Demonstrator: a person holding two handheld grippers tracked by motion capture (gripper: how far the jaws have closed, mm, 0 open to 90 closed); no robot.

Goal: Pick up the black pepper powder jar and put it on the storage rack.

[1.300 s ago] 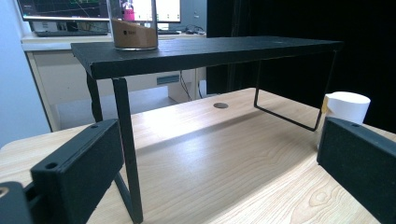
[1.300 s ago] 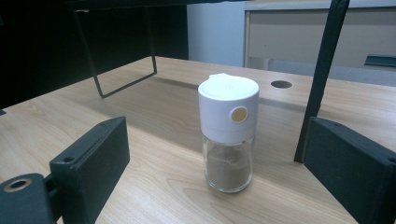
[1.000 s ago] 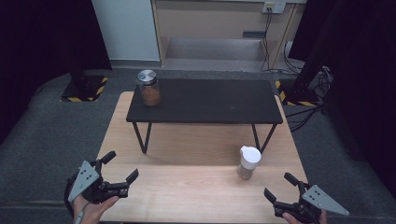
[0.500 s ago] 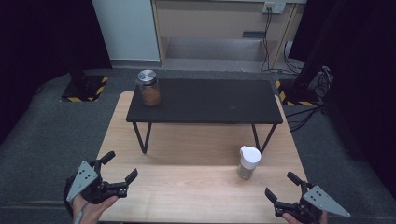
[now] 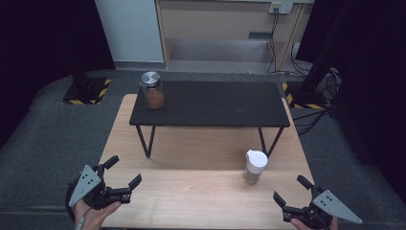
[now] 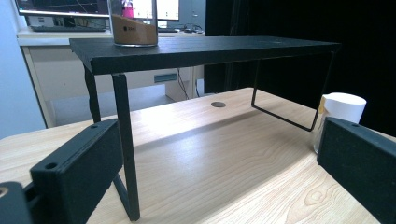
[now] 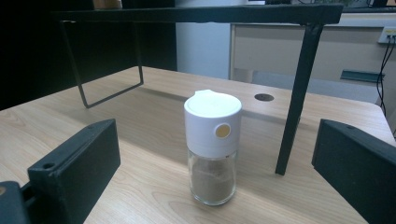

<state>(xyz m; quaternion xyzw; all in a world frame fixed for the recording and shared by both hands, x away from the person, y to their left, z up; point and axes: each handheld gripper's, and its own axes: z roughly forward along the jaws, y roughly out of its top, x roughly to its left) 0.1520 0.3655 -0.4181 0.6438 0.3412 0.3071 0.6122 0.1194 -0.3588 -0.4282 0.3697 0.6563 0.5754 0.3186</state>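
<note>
The right hand-held gripper (image 5: 291, 189), lower right, has just been opened wide, nothing between its jaws. The white-capped spice jar (image 5: 255, 166) stands untouched just beyond: a grasp appears prepared.

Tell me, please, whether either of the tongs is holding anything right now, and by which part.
Nothing is held. The left tongs and right tongs are both open and empty; the white-capped spice jar stands free ahead of the right tongs, whose jaws have just been opening.

Spice jar (image 5: 255, 166) on table (image 5: 191, 201) before raised shelf (image 5: 215, 103); lidded jar (image 5: 152, 90) on shelf's left end.
</note>
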